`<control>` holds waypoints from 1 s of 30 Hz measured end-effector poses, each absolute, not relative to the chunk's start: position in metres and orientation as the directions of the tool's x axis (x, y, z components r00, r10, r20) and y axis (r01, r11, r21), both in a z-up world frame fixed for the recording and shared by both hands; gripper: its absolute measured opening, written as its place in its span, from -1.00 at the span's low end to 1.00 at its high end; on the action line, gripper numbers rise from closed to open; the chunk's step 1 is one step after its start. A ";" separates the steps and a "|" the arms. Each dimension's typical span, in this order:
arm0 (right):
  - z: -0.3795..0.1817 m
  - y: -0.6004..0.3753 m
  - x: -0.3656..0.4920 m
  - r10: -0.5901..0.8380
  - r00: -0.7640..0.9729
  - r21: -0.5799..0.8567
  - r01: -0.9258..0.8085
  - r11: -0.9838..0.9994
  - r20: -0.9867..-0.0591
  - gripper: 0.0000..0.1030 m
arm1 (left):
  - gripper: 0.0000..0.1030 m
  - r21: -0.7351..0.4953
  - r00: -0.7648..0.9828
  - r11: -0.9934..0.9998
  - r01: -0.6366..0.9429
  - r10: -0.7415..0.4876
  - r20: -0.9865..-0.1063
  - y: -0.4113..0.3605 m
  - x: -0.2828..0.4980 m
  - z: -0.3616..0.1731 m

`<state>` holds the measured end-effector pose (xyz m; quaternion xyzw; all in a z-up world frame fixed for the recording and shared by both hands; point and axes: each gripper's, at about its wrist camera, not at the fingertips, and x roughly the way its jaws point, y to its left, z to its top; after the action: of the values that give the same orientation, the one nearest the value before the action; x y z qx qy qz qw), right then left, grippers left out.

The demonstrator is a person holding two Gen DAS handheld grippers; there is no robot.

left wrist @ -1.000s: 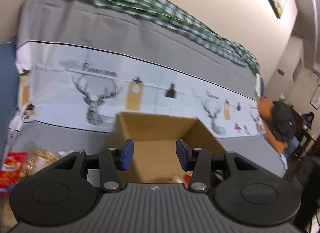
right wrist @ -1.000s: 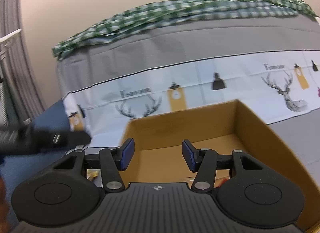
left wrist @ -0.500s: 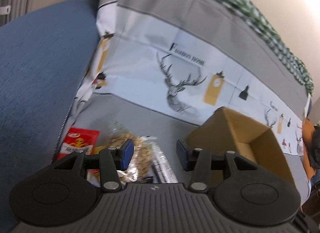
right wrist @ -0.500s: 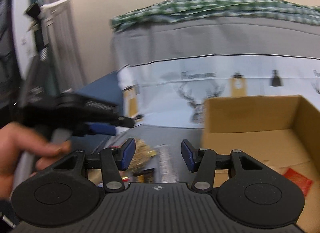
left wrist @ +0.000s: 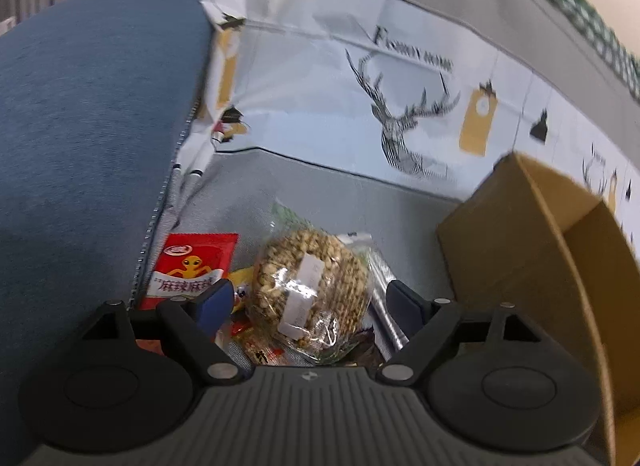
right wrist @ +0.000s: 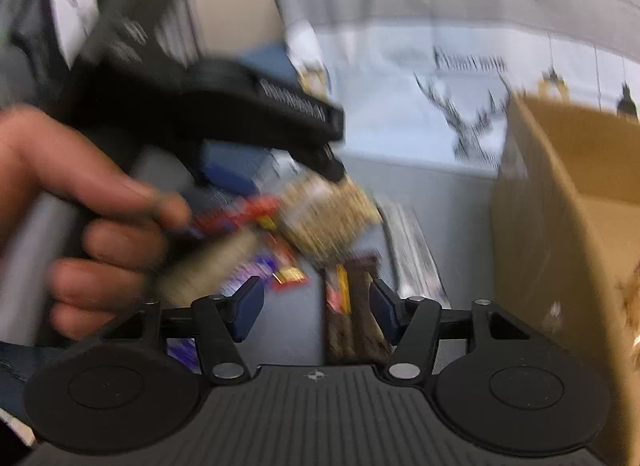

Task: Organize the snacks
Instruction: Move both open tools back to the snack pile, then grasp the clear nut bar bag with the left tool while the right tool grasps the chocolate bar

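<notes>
Two tools are hovering over a heap of snacks lying on a grey sofa cover (left wrist: pixel 320 185). The left tool (left wrist: pixel 308 298) is standing with its jaws apart around a clear bag of puffed grain rounds (left wrist: pixel 310 294), though contact is hard to judge. A red packet (left wrist: pixel 192 266) is lying just left of that bag, beside the blue armrest (left wrist: pixel 88 125). The right tool (right wrist: pixel 316 308) is also holding its jaws apart, gripping nothing, above a dark snack bar (right wrist: pixel 352 318). A cardboard box (left wrist: pixel 532 250) is sitting open to the right of the heap. The person's left hand (right wrist: pixel 80 234) is showing blurred in the right wrist view.
</notes>
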<state>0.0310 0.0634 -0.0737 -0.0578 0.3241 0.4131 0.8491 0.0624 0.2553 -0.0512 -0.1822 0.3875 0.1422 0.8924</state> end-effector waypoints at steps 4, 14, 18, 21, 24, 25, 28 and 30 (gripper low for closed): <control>-0.078 0.069 0.034 0.665 0.463 0.146 -0.746 0.649 -0.586 0.25 | 0.98 -0.146 0.634 0.909 -0.391 0.151 -0.759 0.249 0.072 -0.058; -0.098 0.083 0.033 0.607 0.438 0.092 -0.757 0.647 -0.664 0.28 | 0.99 -0.082 0.602 0.922 -0.380 0.179 -0.778 0.239 0.089 -0.069; -0.107 0.082 0.041 0.580 0.428 0.095 -0.743 0.662 -0.693 0.27 | 0.99 -0.050 0.587 0.926 -0.374 0.195 -0.786 0.235 0.095 -0.075; -0.110 0.087 0.039 0.576 0.435 0.070 -0.753 0.654 -0.692 0.21 | 0.98 -0.047 0.584 0.926 -0.375 0.197 -0.788 0.235 0.097 -0.077; -0.109 0.086 0.038 0.578 0.444 0.061 -0.755 0.653 -0.685 -0.15 | 0.87 -0.038 0.581 0.927 -0.373 0.201 -0.789 0.234 0.097 -0.078; -0.109 0.085 0.038 0.581 0.442 0.064 -0.756 0.651 -0.684 -0.19 | 0.76 -0.036 0.581 0.928 -0.371 0.202 -0.789 0.234 0.097 -0.078; -0.108 0.082 0.039 0.589 0.438 0.080 -0.754 0.652 -0.680 -0.20 | 0.60 -0.043 0.577 0.923 -0.382 0.202 -0.791 0.237 0.095 -0.077; -0.105 0.081 0.039 0.596 0.439 0.090 -0.751 0.655 -0.672 -0.20 | 0.59 -0.090 0.590 0.914 -0.396 0.178 -0.788 0.244 0.091 -0.073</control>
<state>0.0394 0.0814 -0.1053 -0.1113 0.3466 0.4004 0.8409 0.0909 0.2435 -0.0729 -0.1288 0.4228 0.1628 0.8821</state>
